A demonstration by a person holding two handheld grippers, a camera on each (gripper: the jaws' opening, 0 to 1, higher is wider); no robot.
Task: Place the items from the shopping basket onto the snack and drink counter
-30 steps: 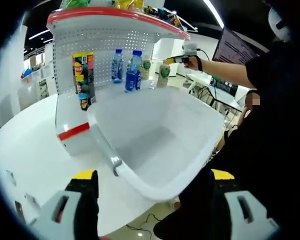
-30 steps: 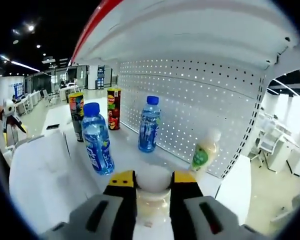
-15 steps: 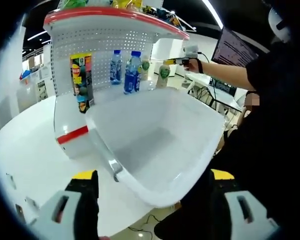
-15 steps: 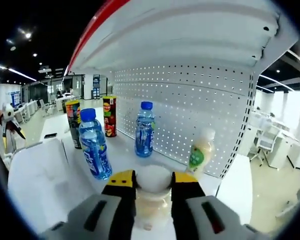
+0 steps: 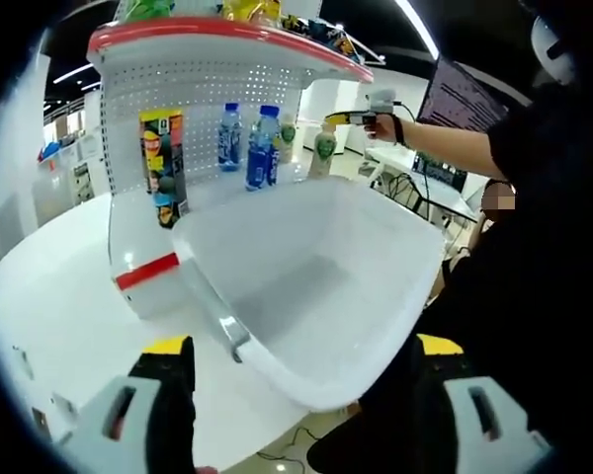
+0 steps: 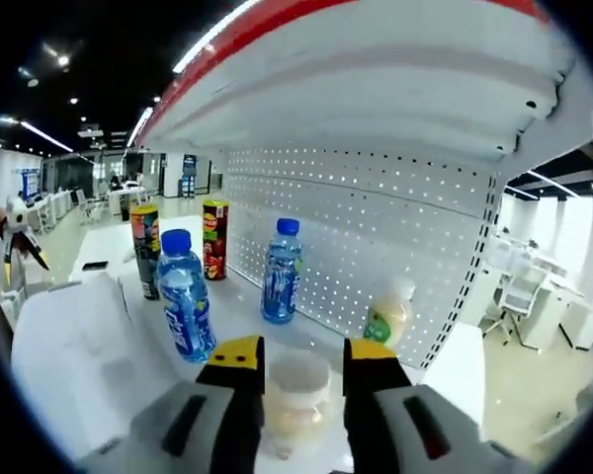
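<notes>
The big white counter (image 5: 128,247) with its red-edged shelf stands far back. A white shopping basket (image 5: 376,247) sits near the left gripper (image 5: 296,395), whose jaws are spread wide around nothing. On the counter stand two blue water bottles (image 6: 186,306) (one nearer, one farther back) and two chip cans (image 6: 214,239). The right gripper (image 6: 296,370) has its jaws on both sides of a pale drink bottle (image 6: 295,395); I cannot tell if they pinch it.

Left view faces the shelf (image 5: 217,59) from afar — right view sits close under it.
</notes>
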